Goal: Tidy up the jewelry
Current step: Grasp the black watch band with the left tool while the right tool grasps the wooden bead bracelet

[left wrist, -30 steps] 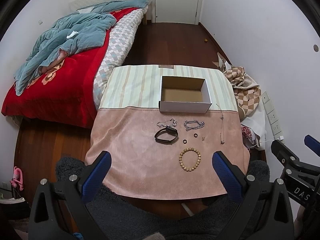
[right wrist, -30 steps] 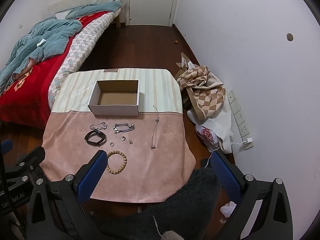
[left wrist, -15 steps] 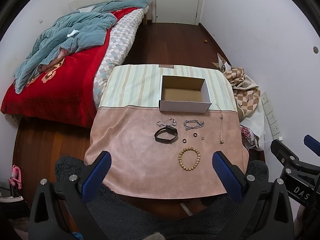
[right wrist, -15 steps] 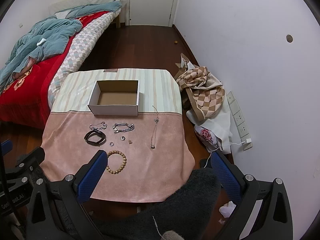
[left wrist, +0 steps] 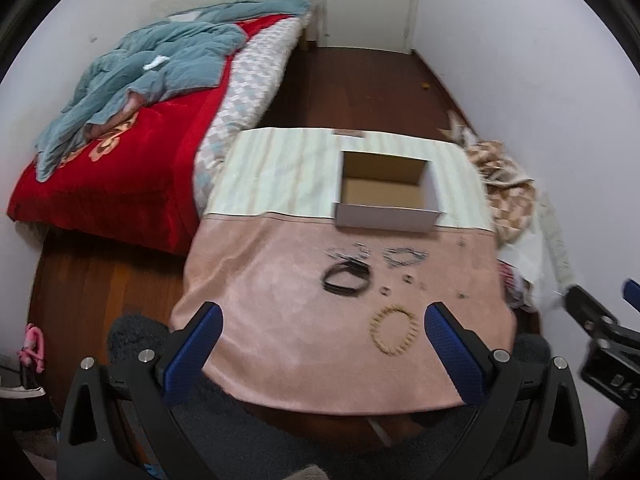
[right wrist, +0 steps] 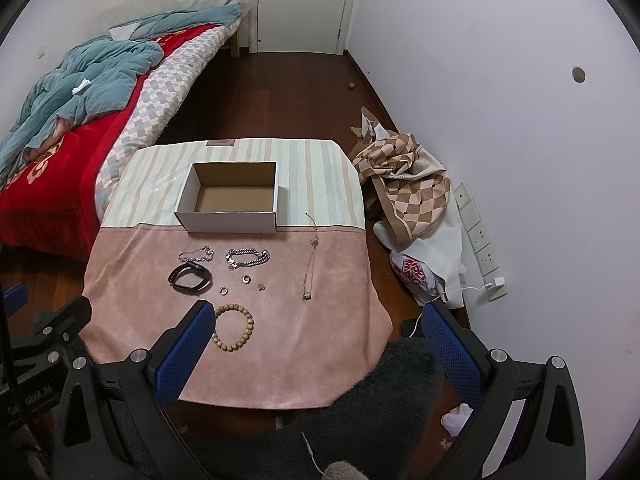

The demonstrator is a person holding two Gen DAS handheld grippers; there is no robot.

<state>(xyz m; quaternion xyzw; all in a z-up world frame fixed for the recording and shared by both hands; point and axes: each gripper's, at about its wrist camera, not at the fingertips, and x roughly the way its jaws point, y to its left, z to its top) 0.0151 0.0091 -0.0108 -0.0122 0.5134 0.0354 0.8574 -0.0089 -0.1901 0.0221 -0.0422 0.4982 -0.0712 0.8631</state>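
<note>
Two grippers hover over the near edge of the desk [right wrist: 280, 360], both spread wide and holding nothing. Left gripper [left wrist: 320, 344]: blue pads apart, over the near left part of the pink cloth. Right gripper [right wrist: 316, 344]: same wide spread, with its left finger [right wrist: 184, 344] just beside the wooden bead bracelet [right wrist: 234, 328] as seen from its own camera; contact cannot be told.

Desk is draped in a cloth, pink on the near half, pale striped on the far half. An open cardboard box [right wrist: 230, 198] sits on the striped part near the middle of the desk, its front wall at the seam between the two colours; nothing shows inside it.

Jewelry lies on the pink half, between the box and the near edge:
- thin silver chain bracelet [right wrist: 196, 255] and heavier silver link bracelet [right wrist: 248, 258], side by side just in front of the box;
- black band [right wrist: 190, 277] touching or just below the thin chain;
- two small rings [right wrist: 246, 279] [right wrist: 223, 290] and a tiny earring-like piece [right wrist: 262, 286], apart from each other;
- long thin necklace [right wrist: 311, 256] toward the right edge, running from the striped part down onto the pink.

Left wrist view is motion-blurred; small pieces are indistinct there.

Surroundings: bed [right wrist: 60, 160] with red blanket and blue-grey quilt beyond the left edge; checkered fabric [right wrist: 408, 188] and a bag [right wrist: 416, 272] on the floor beyond the right edge, against the white wall. Dark fuzzy fabric [right wrist: 380, 400] lies below the near edge, partly overlapping the cloth's near right corner in the right wrist view.
</note>
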